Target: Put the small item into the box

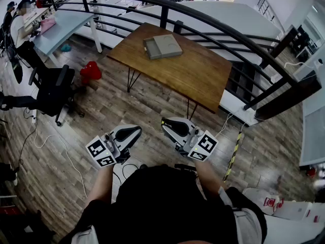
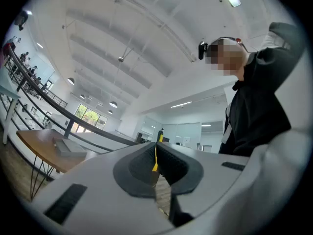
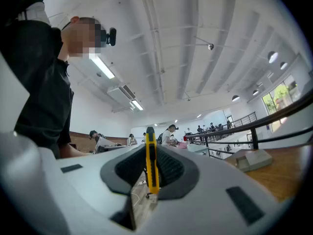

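Note:
A grey flat box (image 1: 162, 46) lies on the brown wooden table (image 1: 198, 78) ahead of me, well beyond both grippers. The box (image 2: 68, 147) shows far off in the left gripper view, and the box (image 3: 252, 159) also in the right gripper view. My right gripper (image 1: 170, 124) (image 3: 149, 143) is shut on a yellow utility knife (image 3: 151, 170) that stands on edge between the pads. My left gripper (image 1: 133, 131) (image 2: 156, 153) is shut, with a thin yellow sliver (image 2: 155, 163) pinched in it; what it is I cannot tell. Both grippers are held at waist height over the plank floor.
A black curved railing (image 1: 218, 25) runs behind the table. To the left stand a black office chair (image 1: 53, 90), a red object (image 1: 91, 71) and a pale desk (image 1: 61, 27) with people seated. A yellow-black strip (image 1: 236, 151) and cables (image 1: 66, 161) lie on the floor.

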Demonstrator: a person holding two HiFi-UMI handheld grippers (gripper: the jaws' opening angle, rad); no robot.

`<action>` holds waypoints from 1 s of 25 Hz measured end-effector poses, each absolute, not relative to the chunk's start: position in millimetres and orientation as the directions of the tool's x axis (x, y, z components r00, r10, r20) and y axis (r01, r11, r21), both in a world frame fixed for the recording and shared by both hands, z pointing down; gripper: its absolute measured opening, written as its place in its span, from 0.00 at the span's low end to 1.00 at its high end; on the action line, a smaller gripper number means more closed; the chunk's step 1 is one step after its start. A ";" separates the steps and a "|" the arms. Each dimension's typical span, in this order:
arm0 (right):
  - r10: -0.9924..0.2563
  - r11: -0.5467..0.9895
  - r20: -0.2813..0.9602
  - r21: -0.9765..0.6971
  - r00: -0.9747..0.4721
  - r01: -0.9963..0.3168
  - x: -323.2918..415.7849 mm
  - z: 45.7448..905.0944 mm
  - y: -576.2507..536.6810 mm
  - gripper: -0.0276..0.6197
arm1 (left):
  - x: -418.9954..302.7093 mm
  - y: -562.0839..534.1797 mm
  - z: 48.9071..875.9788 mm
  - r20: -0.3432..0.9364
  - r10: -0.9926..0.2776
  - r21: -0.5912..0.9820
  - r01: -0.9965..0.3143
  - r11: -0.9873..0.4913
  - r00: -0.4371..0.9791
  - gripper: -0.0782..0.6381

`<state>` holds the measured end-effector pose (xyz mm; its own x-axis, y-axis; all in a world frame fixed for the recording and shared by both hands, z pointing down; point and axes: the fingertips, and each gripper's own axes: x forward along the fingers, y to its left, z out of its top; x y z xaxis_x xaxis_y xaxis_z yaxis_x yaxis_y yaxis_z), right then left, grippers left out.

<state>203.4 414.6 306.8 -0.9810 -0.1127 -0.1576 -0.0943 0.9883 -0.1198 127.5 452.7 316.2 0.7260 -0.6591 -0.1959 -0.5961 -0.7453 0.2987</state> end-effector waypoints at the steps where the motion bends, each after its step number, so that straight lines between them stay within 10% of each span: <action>1: -0.105 0.990 -0.159 -0.115 -0.982 -0.087 205.2 306.5 416.3 0.15 | 129.8 451.5 316.9 -0.193 -0.660 0.295 -0.599 -0.745 0.726 0.13; 25: -0.007 0.989 -0.262 -0.143 -0.965 0.031 278.4 288.2 402.0 0.15 | 188.6 434.4 311.9 -0.162 -0.723 0.296 -0.666 -0.684 0.671 0.13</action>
